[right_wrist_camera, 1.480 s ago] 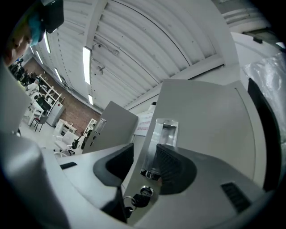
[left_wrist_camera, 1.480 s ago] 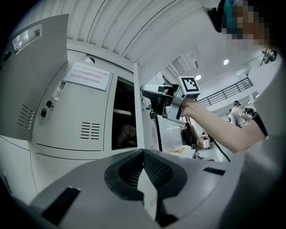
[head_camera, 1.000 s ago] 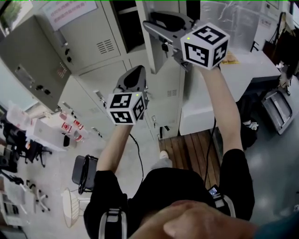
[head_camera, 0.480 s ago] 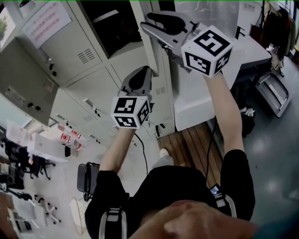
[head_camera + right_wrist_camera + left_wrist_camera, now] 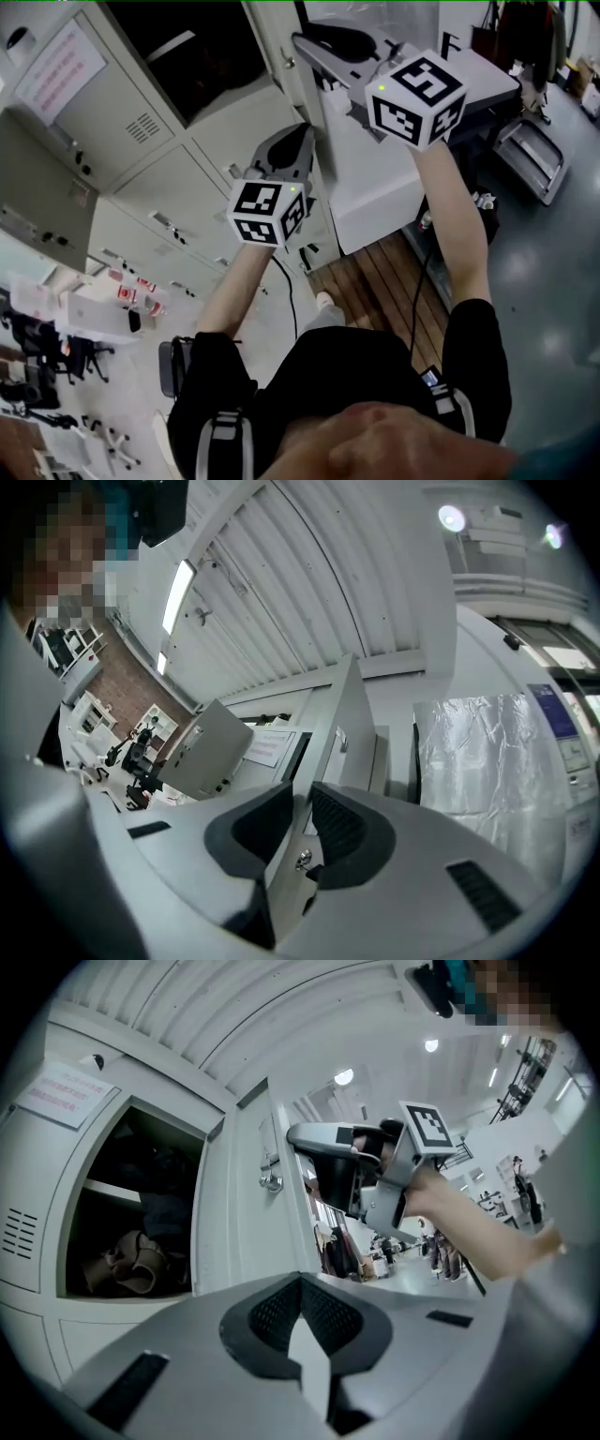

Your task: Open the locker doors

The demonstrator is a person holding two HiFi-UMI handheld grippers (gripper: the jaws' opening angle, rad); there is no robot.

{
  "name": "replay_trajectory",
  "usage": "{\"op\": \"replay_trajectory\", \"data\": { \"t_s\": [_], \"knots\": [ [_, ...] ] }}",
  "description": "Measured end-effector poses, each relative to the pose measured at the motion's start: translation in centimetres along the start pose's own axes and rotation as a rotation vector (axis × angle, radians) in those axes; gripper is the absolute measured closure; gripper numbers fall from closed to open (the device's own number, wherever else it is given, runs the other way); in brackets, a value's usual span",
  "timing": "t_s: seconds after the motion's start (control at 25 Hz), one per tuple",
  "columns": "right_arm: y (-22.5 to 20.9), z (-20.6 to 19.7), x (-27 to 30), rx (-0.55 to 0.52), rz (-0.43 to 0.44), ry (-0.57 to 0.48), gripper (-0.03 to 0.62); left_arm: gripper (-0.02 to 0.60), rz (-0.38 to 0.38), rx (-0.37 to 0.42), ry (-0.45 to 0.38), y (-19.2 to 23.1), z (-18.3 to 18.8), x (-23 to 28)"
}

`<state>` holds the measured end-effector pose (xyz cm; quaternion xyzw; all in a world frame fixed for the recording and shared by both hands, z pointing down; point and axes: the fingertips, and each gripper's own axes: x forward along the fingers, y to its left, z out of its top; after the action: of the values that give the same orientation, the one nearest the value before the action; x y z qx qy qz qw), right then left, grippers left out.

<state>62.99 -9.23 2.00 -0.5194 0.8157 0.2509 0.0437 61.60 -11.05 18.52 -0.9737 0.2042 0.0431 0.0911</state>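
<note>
The upper locker door (image 5: 315, 117) stands open, edge-on to me, and its compartment (image 5: 192, 52) is dark inside. My right gripper (image 5: 317, 42) is high up at the door's top edge. Its jaws are closing, and in the right gripper view the door's edge (image 5: 345, 733) runs between the pads (image 5: 342, 829), which lie against both faces. A key (image 5: 302, 858) hangs in the lock just below. My left gripper (image 5: 296, 141) is lower and left of the door, shut and holding nothing (image 5: 302, 1290). It faces the door (image 5: 239, 1204) and the open compartment (image 5: 131, 1213), which holds bags.
Closed lower locker doors (image 5: 178, 197) run down the left. A grey cabinet door (image 5: 37, 211) swings out at far left. A white table (image 5: 487, 80) stands at right, a wooden platform (image 5: 375, 281) is underfoot, and a chair (image 5: 173, 361) and floor clutter (image 5: 94, 300) are at lower left.
The right gripper's jaws have narrowed around the door's top edge. The view has swung so that more of the open compartment shows. The left gripper has kept its place, shut.
</note>
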Motion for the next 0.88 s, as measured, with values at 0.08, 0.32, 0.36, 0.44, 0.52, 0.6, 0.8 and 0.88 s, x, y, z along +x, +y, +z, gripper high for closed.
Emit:
{"op": "replay_trajectory", "data": {
  "t_s": [0.08,0.32,0.36,0.44,0.52,0.6,0.8,0.88],
  "knots": [
    [-0.6,-0.1,-0.6,0.033,-0.013,-0.005,0.517,0.571,-0.010,-0.007,0.015,-0.6,-0.3,0.5],
    [-0.4,-0.7,-1.8,0.060,0.007,-0.017,0.519,0.571,-0.028,-0.034,0.021,-1.0,-0.3,1.0],
    [0.1,-1.1,-2.2,0.062,0.023,-0.022,0.519,0.571,-0.029,-0.040,0.018,-0.8,-0.5,0.9],
    [1.2,-2.2,-3.0,0.068,0.035,-0.025,0.519,0.571,-0.021,-0.056,0.024,-0.2,-1.2,0.2],
    [2.6,-3.5,-3.8,0.061,0.029,-0.014,0.522,0.571,0.001,-0.083,0.031,0.9,-2.3,-0.8],
    [4.3,-4.5,-4.5,0.056,0.040,-0.003,0.522,0.571,0.033,-0.116,0.033,2.1,-3.5,-2.1],
    [8.0,-7.3,-4.2,0.136,0.081,-0.016,0.523,0.571,0.125,-0.195,0.064,5.2,-7.8,-5.4],
    [9.5,-9.0,-3.7,0.141,0.093,0.000,0.525,0.571,0.156,-0.219,0.075,5.8,-9.3,-6.8]
  ]
}}
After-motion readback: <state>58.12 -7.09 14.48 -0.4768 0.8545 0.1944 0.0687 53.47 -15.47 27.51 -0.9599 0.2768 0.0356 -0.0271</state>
